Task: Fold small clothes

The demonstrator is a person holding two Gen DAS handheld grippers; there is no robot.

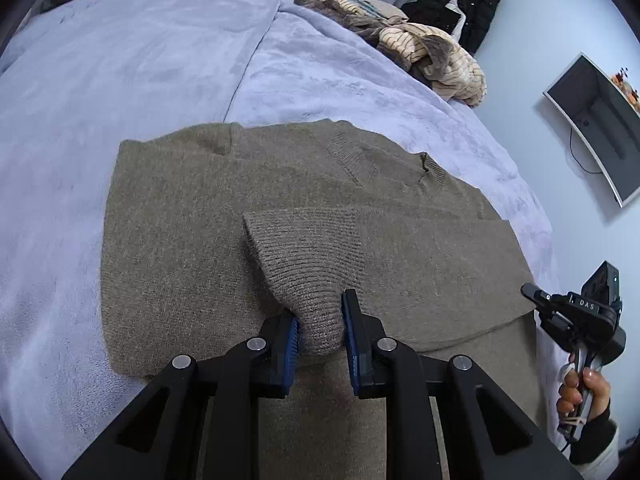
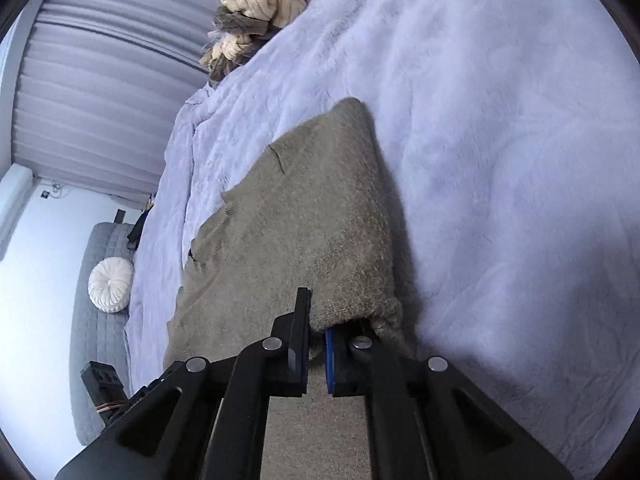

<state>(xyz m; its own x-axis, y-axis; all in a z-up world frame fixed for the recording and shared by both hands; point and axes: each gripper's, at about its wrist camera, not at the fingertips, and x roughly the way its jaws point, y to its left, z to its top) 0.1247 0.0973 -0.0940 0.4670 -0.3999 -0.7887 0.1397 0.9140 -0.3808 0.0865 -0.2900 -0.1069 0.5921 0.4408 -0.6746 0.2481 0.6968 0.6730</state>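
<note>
The left gripper (image 1: 320,320) pinches knit cloth between its 2 blue pads (image 1: 291,344). The right gripper (image 2: 318,332), gripped by a bare hand (image 1: 582,390), has its jaws nearly closed on a fabric edge.

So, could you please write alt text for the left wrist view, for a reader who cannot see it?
The left gripper pinches the ribbed cuff of a brown sweater lying flat on a pale lavender blanket. At the right edge, a hand holds the other gripper's handle, and a striped bundle of fabric lies farther back on the bed.
</note>
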